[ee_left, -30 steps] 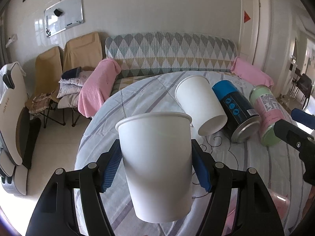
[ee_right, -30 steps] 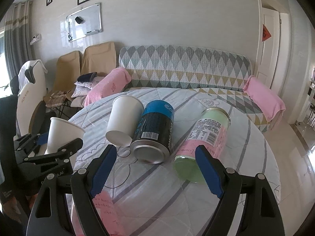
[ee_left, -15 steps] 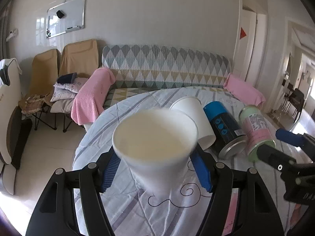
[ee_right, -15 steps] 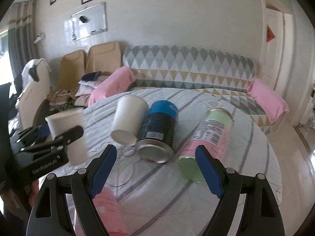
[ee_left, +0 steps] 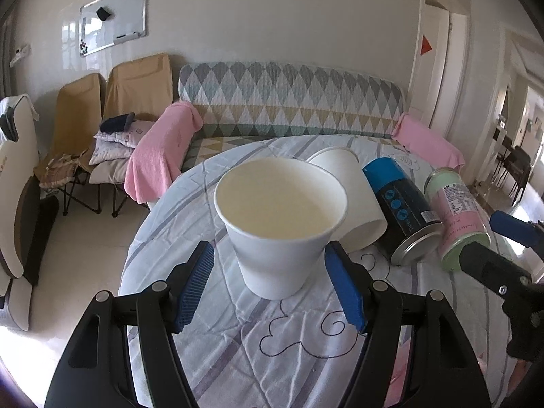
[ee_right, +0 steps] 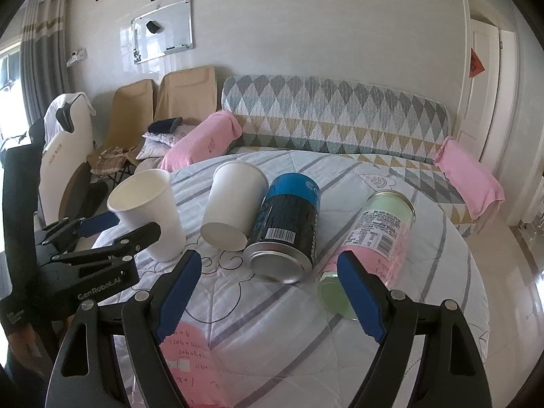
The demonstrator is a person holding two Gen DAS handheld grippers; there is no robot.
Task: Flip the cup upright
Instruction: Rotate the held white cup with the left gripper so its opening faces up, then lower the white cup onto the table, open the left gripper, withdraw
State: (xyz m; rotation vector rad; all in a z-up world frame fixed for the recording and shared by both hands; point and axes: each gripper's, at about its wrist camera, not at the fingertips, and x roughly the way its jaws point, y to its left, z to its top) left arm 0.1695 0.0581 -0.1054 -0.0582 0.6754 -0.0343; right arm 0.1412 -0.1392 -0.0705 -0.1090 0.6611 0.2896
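Observation:
A white paper cup [ee_left: 281, 224] stands upright on the round table, mouth up; it also shows in the right wrist view [ee_right: 149, 214]. My left gripper [ee_left: 272, 289] is open, its blue pads [ee_left: 195, 289] on either side of the cup's lower part and clear of it. A second white paper cup [ee_right: 234, 210] lies on its side behind, also in the left wrist view [ee_left: 353, 197]. My right gripper [ee_right: 268, 295] is open and empty, above the table in front of the cans.
A blue and black can [ee_right: 289, 227] and a pink and green jar [ee_right: 370, 251] lie on their sides right of the lying cup. The table [ee_right: 442, 272] has a striped cloth. A sofa [ee_right: 333, 115] and folding chairs [ee_left: 81, 119] stand beyond.
The left gripper tipped the held cup to upright, lowered it onto the table and opened. The right gripper stayed open and nearly still.

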